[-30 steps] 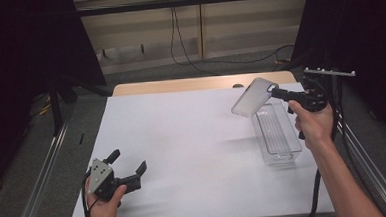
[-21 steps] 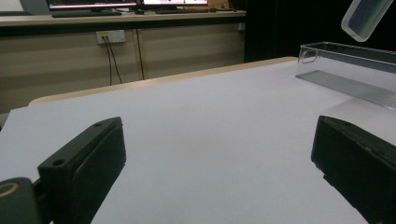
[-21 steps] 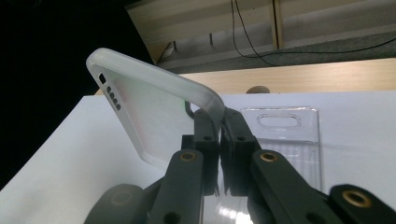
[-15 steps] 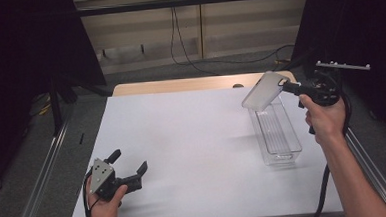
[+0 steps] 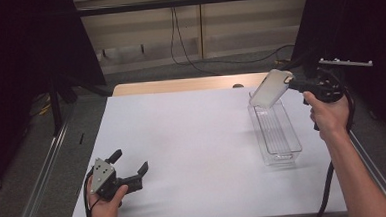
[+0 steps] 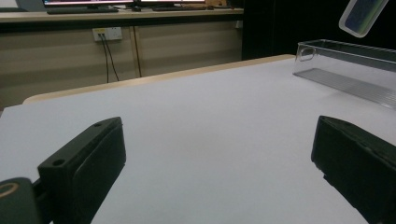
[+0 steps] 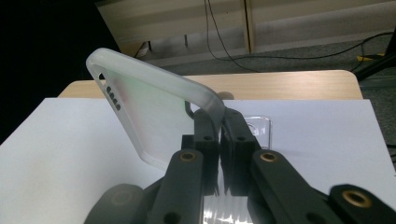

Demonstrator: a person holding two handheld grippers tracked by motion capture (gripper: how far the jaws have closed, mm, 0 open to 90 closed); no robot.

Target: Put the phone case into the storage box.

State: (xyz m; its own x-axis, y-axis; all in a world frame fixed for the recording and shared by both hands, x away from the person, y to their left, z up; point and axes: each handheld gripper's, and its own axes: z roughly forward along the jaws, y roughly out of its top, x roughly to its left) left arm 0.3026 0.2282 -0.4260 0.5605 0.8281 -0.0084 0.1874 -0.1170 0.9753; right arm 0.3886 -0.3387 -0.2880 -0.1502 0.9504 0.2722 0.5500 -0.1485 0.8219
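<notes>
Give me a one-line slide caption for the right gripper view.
Right gripper pinches the edge of a translucent phone case, held above a clear plastic bin on the white table.

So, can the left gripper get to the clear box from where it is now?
Probably yes. The left gripper is open and holds nothing, and bare white table lies between it and the clear box, though it sits far across.

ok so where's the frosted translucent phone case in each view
High view: the frosted translucent phone case is upper right, held above the far end of the clear plastic bin.
Left gripper view: top right corner, above the bin.
Right gripper view: centre left, pinched at one edge by the right gripper.
Shared landmark: the clear bin.
</notes>
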